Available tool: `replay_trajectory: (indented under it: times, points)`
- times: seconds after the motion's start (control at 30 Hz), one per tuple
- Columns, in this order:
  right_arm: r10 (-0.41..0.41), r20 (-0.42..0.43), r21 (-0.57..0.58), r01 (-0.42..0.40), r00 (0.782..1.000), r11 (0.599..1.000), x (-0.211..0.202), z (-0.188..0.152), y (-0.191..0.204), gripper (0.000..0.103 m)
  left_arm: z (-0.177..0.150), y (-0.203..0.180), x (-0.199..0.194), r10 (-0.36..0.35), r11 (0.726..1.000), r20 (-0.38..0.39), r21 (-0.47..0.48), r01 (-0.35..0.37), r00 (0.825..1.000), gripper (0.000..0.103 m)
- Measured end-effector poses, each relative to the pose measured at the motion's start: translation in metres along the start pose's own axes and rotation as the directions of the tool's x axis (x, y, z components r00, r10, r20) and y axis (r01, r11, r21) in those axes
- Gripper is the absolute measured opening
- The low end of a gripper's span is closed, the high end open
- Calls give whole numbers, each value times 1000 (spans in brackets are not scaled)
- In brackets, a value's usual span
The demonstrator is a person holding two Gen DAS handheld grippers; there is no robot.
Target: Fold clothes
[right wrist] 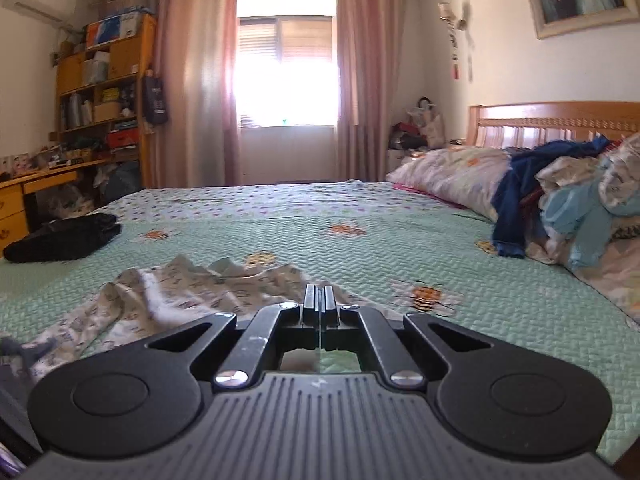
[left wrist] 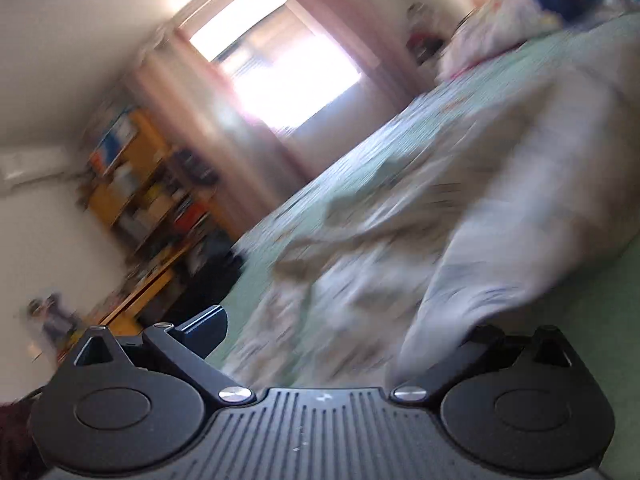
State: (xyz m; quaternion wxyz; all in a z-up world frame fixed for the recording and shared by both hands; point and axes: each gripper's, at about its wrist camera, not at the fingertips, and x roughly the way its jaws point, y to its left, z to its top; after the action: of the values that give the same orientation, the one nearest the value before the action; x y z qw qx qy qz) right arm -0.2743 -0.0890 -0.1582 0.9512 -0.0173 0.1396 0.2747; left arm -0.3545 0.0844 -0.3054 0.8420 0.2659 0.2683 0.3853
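A pale printed garment (right wrist: 168,300) lies crumpled on the green quilted bedspread (right wrist: 360,248). My right gripper (right wrist: 320,300) is shut, its fingertips over the garment's near edge; I cannot tell whether a fold is pinched between them. The left wrist view is blurred and tilted. There my left gripper (left wrist: 340,328) stands wide open just above the bed. Its left finger (left wrist: 204,324) is bare, and the same garment (left wrist: 500,240) drapes over its right finger and hides the tip.
A folded black garment (right wrist: 60,238) lies at the bed's left edge. A pillow (right wrist: 452,176) and a pile of blue and patterned clothes (right wrist: 580,200) sit by the wooden headboard (right wrist: 560,120). A shelf unit (right wrist: 100,92) and desk (right wrist: 24,196) stand beyond the left side.
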Motion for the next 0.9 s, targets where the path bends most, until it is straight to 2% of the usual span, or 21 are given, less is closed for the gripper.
replay_trajectory:
  times: [0.03, 0.1, 0.23, 0.33, 0.43, 0.5, 0.53, 0.57, 0.63, 0.8, 0.9]
  points:
    - [-2, -10, 2, 2, 1000, 1000, 2, -1, -2, 1, -9, 8, 4, 5, 1000, -21, -1, -5, 1000, 102]
    - [18, -45, 0, -19, 999, 1000, 9, -5, -3, 1, -16, 23, 1, -12, 1000, -16, -13, 12, 1000, 102]
    - [110, -131, -66, -120, 985, 991, 7, -25, 10, 7, -8, 30, -13, -1, 1000, 34, 11, 1, 999, 102]
    - [139, -218, -121, -168, 966, 978, 4, -50, 22, 38, 1, 31, -18, 0, 1000, 67, 16, -1, 998, 102]
    - [189, -254, -171, -236, 948, 957, -2, -70, 48, 42, 9, 36, -26, 3, 1000, 105, 15, -4, 994, 102]
    - [236, -263, -219, -296, 935, 930, -5, -81, 72, 53, 14, 42, -32, 3, 1000, 130, 9, -4, 991, 102]
    - [256, -261, -249, -322, 931, 913, -6, -84, 85, 64, 16, 45, -34, 0, 1000, 141, 6, -1, 990, 102]
    - [275, -253, -285, -343, 927, 895, -5, -86, 100, 71, 19, 48, -36, -3, 1000, 151, 3, 3, 988, 102]
    - [300, -235, -329, -366, 925, 870, -3, -90, 121, 72, 23, 53, -39, -10, 1000, 173, -2, 10, 985, 102]
    - [344, -193, -293, -389, 919, 874, 1, -89, 137, 73, 20, 63, -43, -1, 1000, 217, 28, -5, 976, 102]
    - [312, -174, -273, -350, 934, 896, 3, -87, 132, 73, 16, 61, -36, -19, 998, 213, 62, 5, 977, 102]
